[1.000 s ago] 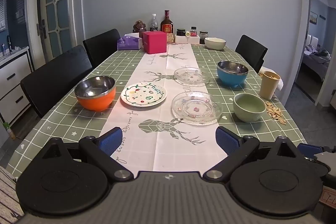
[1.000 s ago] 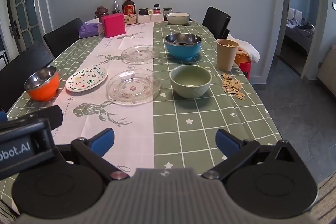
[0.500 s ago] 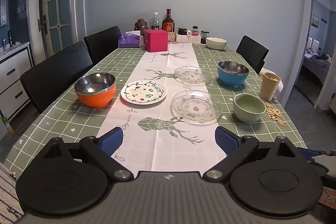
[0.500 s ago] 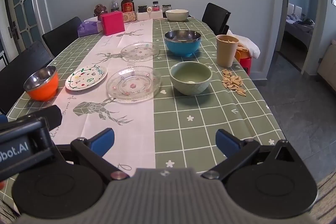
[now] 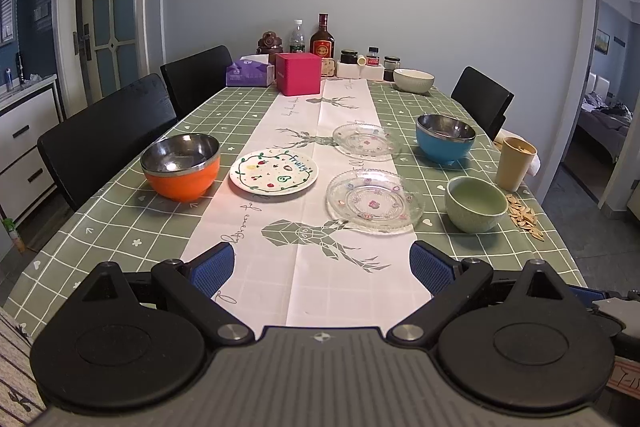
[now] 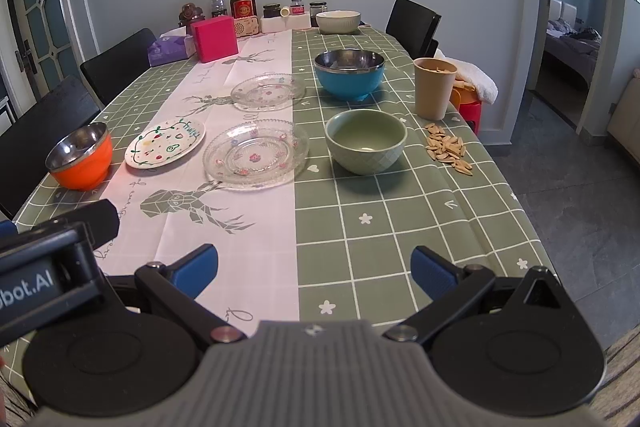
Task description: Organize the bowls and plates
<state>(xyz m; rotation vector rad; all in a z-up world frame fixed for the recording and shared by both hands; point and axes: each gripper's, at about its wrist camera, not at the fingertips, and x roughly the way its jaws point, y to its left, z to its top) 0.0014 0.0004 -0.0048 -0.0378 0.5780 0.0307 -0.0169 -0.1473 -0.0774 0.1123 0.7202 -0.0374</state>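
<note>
Both claws, left [image 5: 322, 267] and right [image 6: 314, 269], have drawn back slightly, released and empty; the bowls and plates on the tabletop [image 5: 120, 211] remain untouched.

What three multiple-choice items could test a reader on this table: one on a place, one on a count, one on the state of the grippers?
1. What lies just right of the green bowl?
A) seeds B) a spoon C) a phone
2. How many clear glass plates are on the table?
A) one B) two C) four
3. How is the right gripper?
A) shut on a bowl B) shut on a plate C) open, empty

Answers: 1 A, loose seeds lie there; 2 B, near glass plate and far glass plate; 3 C, jaws spread, like the left gripper.
</note>
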